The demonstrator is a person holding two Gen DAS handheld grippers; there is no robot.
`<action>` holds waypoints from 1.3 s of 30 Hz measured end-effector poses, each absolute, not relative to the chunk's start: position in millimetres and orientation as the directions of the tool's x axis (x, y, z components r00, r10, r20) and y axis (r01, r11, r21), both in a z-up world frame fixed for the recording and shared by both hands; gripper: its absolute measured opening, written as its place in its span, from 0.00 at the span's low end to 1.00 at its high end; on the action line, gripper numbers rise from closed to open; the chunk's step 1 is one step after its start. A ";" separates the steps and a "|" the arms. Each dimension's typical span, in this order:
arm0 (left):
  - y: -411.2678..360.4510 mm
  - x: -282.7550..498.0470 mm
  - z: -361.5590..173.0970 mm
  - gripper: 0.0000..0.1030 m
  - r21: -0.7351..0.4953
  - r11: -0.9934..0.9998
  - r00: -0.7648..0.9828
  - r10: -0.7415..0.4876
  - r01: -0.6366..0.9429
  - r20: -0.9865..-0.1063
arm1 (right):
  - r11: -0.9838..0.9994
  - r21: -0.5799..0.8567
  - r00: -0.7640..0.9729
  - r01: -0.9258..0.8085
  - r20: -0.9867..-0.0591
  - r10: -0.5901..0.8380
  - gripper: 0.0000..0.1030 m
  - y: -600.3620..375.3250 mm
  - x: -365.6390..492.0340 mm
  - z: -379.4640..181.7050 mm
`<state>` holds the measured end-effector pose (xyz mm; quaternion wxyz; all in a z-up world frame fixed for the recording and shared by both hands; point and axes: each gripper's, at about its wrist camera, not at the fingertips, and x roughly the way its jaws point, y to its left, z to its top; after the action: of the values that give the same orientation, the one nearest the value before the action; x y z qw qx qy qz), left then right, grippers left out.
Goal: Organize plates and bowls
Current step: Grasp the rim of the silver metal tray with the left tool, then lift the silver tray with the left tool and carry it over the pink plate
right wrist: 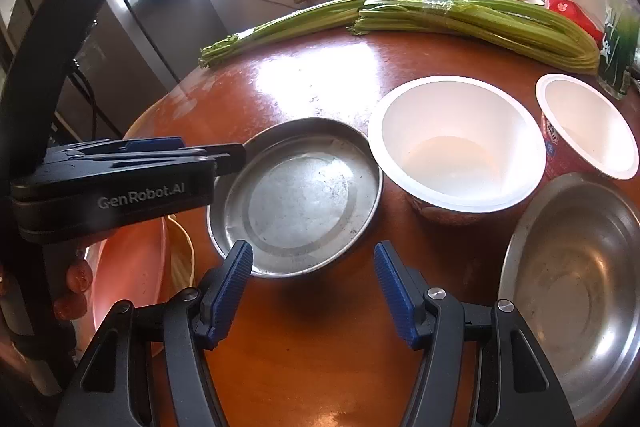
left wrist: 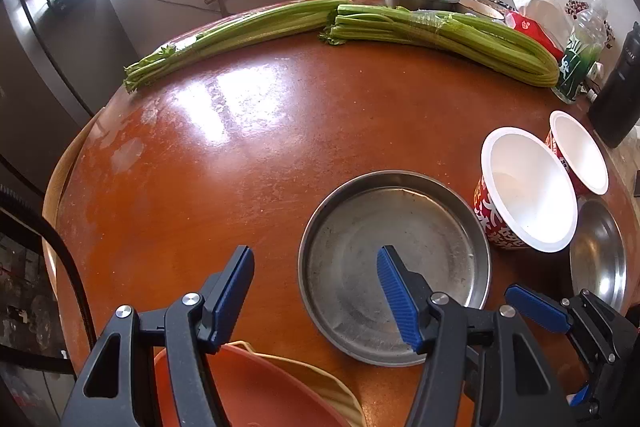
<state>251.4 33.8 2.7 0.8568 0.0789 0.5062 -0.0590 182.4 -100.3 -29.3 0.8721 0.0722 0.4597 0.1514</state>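
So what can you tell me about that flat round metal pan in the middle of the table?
The metal pan is a shallow, round, dull grey tin with a low upright rim and a scuffed, stained flat bottom marked by a faint ring. It is empty and sits level on the reddish-brown table. A white-lined paper bowl stands close by its side; whether they touch is unclear. The left tongs hover open over its near edge, gripping nothing.

Right gripper (right wrist: 313, 293) jaws parted, empty, above table (right wrist: 304, 359) beside metal plate (right wrist: 296, 199)
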 end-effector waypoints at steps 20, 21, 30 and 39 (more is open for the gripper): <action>40.4 278.6 -34.3 0.47 -0.006 0.984 0.376 -0.074 0.179 -0.924 | 0.961 0.187 0.512 -0.202 -0.817 0.267 0.64 -79.2 211.3 -51.3; 39.7 278.3 -35.8 0.46 -0.002 0.984 0.376 -0.070 0.179 -0.924 | 0.962 0.183 0.515 -0.202 -0.816 0.263 0.63 -78.8 210.9 -51.3; 42.4 267.8 -21.6 0.44 0.019 0.984 0.426 -0.060 0.179 -0.903 | 0.953 0.207 0.535 -0.219 -0.792 0.295 0.63 -78.9 206.2 -41.0; 46.0 248.0 9.1 0.44 0.036 0.985 0.504 -0.055 0.169 -0.862 | 0.945 0.218 0.579 -0.243 -0.749 0.321 0.63 -75.4 187.2 -14.5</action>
<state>248.0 46.0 9.1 0.8652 0.0576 0.4939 -0.0646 187.2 -75.4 -14.5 0.8874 0.0455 0.4303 0.1590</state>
